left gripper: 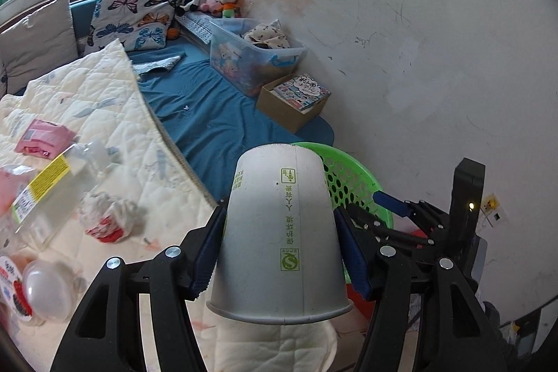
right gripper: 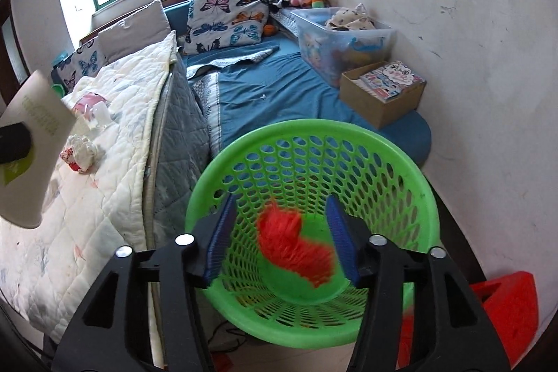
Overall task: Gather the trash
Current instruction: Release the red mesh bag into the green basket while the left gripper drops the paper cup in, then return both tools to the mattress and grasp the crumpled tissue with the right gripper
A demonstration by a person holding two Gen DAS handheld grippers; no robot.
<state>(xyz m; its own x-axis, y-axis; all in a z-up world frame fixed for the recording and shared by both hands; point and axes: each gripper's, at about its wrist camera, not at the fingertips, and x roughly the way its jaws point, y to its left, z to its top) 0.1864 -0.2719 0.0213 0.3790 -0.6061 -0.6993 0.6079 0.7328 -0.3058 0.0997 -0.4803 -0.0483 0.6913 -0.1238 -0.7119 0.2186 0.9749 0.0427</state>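
The left claw is gripping an upturned white paper cup, its long axis running along the fingers, with the green perforated basket just beyond at right center. The right claw is hanging parted and empty over the basket's mouth, a blurred red scrap lying below it inside. The wall is crowding the basket's right.

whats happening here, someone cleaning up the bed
Yes, a person with a claw in each hand is collecting trash. The left claw is shut on an upside-down paper cup, near the green basket. The right claw is open above the basket, with a blurred red item inside it. A crumpled wad and plastic bottle remain on the quilt.
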